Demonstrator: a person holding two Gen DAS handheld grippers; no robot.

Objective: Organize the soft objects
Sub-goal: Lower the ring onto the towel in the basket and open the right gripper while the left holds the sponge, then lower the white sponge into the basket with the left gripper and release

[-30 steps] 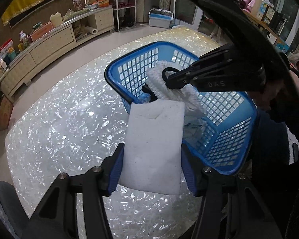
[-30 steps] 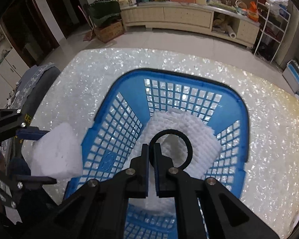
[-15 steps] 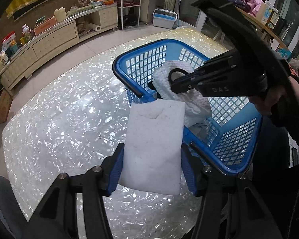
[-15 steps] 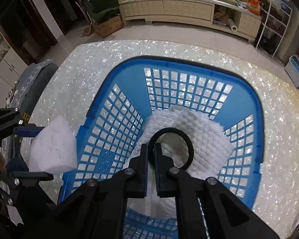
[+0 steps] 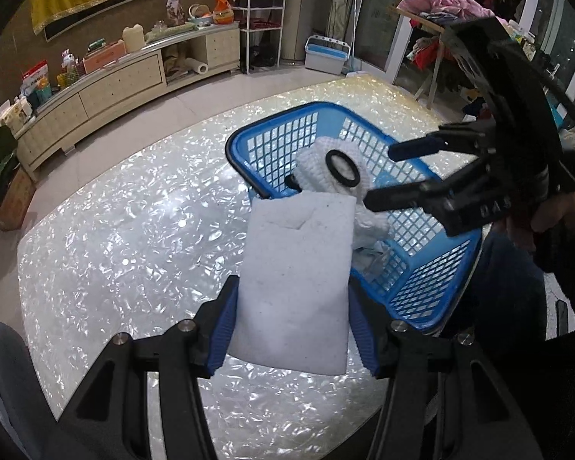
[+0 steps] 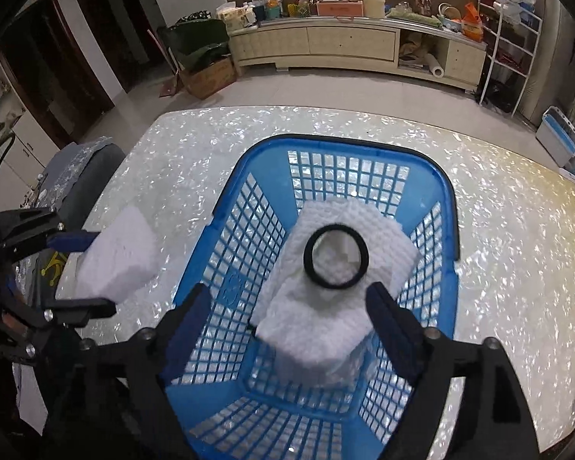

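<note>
A blue mesh basket (image 6: 446,207) stands on a pearly white table (image 6: 172,161). Inside it lies a white quilted cloth (image 6: 326,318) with a black ring (image 6: 336,256) resting on top. My right gripper (image 6: 283,306) is open above the basket, just behind the ring, and holds nothing. My left gripper (image 5: 293,306) is shut on a flat white pad (image 5: 299,268), held over the table beside the basket's (image 5: 272,126) near left rim. The pad also shows in the right wrist view (image 6: 117,253), left of the basket.
A dark chair (image 6: 84,168) stands at the table's left edge. A long cream cabinet (image 6: 349,44) with clutter runs along the far wall. A wire shelf (image 6: 511,27) and a blue-and-white bin (image 6: 559,140) stand at the right.
My right gripper has opened and let go of the black ring, which now lies on the quilted cloth in the basket. My left gripper still holds the white pad.
</note>
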